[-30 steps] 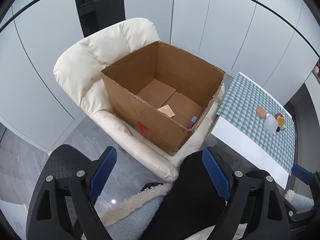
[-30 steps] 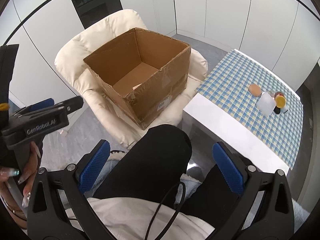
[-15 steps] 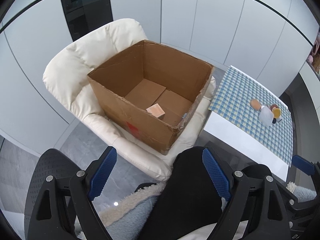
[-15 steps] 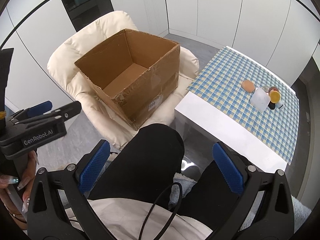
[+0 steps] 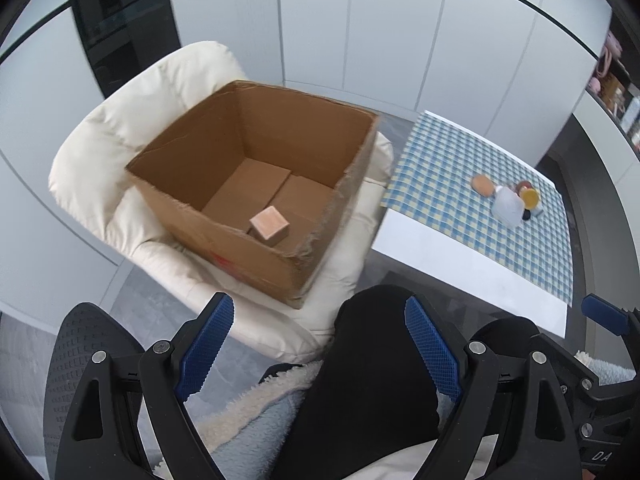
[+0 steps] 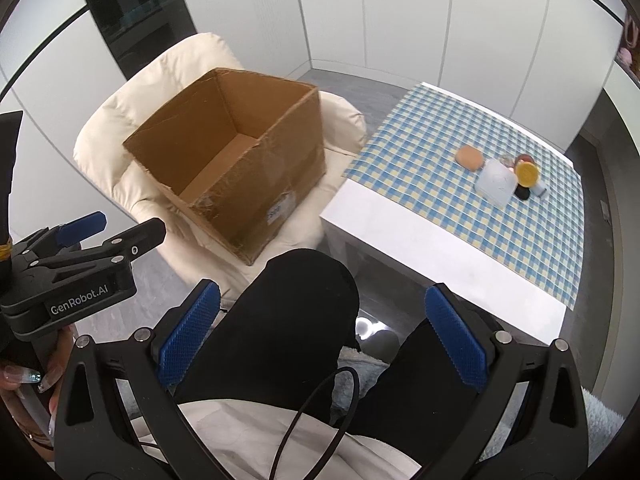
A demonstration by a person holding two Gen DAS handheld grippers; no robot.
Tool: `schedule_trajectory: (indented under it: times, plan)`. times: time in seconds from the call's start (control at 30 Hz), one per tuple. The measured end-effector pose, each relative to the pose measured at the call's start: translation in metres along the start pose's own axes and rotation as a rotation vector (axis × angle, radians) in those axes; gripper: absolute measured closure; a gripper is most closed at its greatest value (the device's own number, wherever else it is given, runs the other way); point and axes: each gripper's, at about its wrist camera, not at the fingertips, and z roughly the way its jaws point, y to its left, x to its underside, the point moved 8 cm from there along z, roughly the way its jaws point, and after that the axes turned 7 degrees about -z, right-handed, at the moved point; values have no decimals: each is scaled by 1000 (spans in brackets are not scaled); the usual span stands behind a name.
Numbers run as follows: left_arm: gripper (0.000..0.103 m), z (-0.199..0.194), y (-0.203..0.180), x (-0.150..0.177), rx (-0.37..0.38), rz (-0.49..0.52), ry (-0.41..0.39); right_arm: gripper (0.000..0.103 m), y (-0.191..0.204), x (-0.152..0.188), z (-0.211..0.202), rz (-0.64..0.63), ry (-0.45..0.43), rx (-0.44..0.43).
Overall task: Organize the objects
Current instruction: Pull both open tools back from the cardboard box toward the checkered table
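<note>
- The left gripper (image 5: 318, 344) hangs over the person's lap with its blue-padded fingers (image 5: 206, 344) spread wide and nothing between them.
- The right gripper (image 6: 320, 332) is also spread wide and empty, pointing down over a black-trousered knee (image 6: 296, 312).
- An open cardboard box (image 5: 224, 236) sits on the seat of a cream padded armchair (image 5: 116, 136), just ahead of the knees.
- Inside the box, a small tan block (image 5: 269, 222) rests on the bottom flaps, close to the near wall.
- To the right of the armchair stands a low white table (image 6: 420, 248) covered by a blue and yellow checked cloth (image 6: 460, 120).
- On the cloth, towards its far right part, lies a small cluster of things: a round peach-coloured sponge (image 6: 469, 157), a pale translucent container (image 6: 496, 184), and a yellow round lid (image 6: 526, 174) touching or just beside the container.
- A few darker small items lie behind the lid; they are too small to tell apart.
- In the right wrist view the left gripper shows at the left edge, held by a hand (image 6: 24, 384) with long painted nails.
- A black cable (image 6: 308, 404) runs across the person's pale top.
</note>
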Motion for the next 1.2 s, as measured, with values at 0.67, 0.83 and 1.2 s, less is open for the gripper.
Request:
schedule_trajectory:
  times: [0.67,0.83,1.2]
  plan:
    - [15,8,-86,11,98,166,26,0,-85,40,-24,201,-7,104]
    - [15,12,-106,15,116,203,37,0,-104,53,-30,246,-4,130]
    - [15,19,-141,25,138,265,60,0,-141,83,-41,344,-6,168]
